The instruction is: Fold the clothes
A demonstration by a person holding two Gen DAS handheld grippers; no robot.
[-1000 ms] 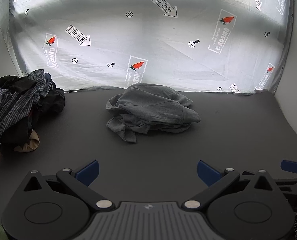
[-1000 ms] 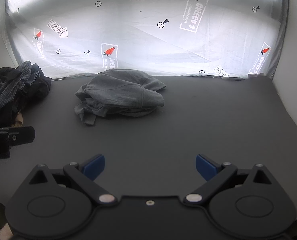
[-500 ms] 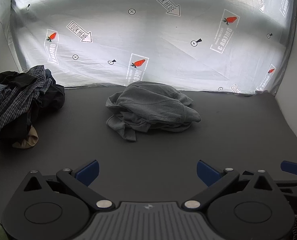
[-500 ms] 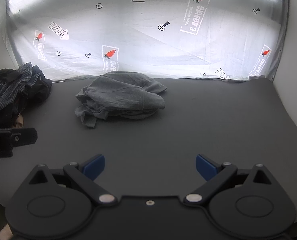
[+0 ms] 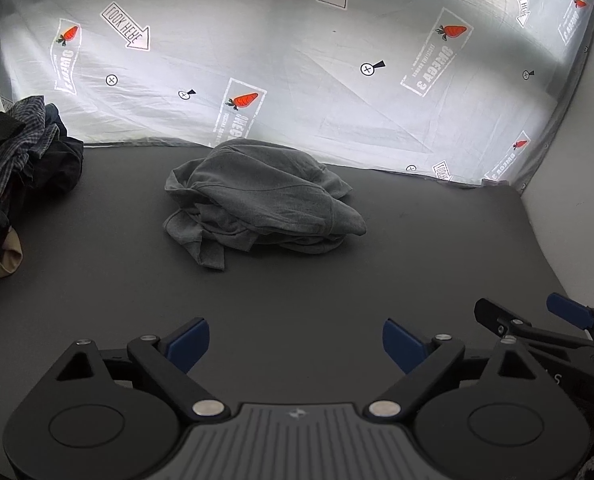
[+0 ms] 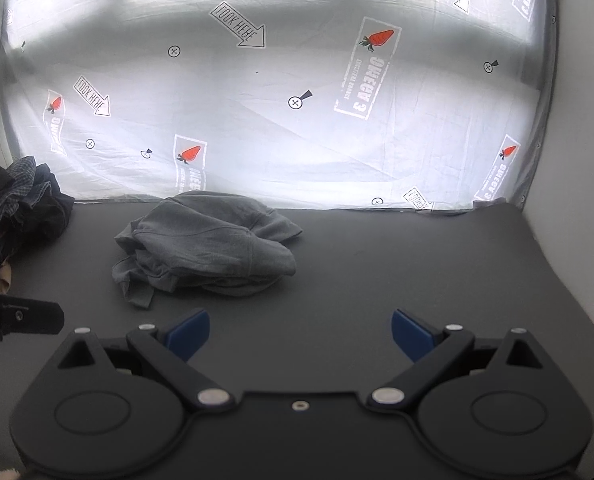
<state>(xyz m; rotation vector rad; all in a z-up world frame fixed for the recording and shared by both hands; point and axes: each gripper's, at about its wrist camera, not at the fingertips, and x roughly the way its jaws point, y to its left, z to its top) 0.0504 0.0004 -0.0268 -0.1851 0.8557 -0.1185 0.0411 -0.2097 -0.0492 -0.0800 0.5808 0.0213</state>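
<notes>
A crumpled grey garment (image 5: pixel 257 200) (image 6: pixel 209 244) lies in a heap on the dark table, toward the back and a little left of centre. My left gripper (image 5: pixel 295 342) hovers open over the near part of the table, well short of the garment, its blue pads wide apart and holding nothing. My right gripper (image 6: pixel 300 331) is open too, close to the garment's front edge but apart from it. In the left wrist view the right gripper's fingers (image 5: pixel 569 312) show at the right edge.
A pile of dark and plaid clothes (image 5: pixel 13 168) (image 6: pixel 13 204) sits at the table's left side with a tan piece (image 5: pixel 1 260) at its foot. A printed white sheet (image 5: pixel 297 72) hangs behind the table (image 5: pixel 417 260). A white wall (image 5: pixel 577 200) bounds the right.
Both grippers have moved forward toward the grey garment, which now looks larger. The right wrist view has tilted upward. The jaws stay open and the clothes have not moved.
</notes>
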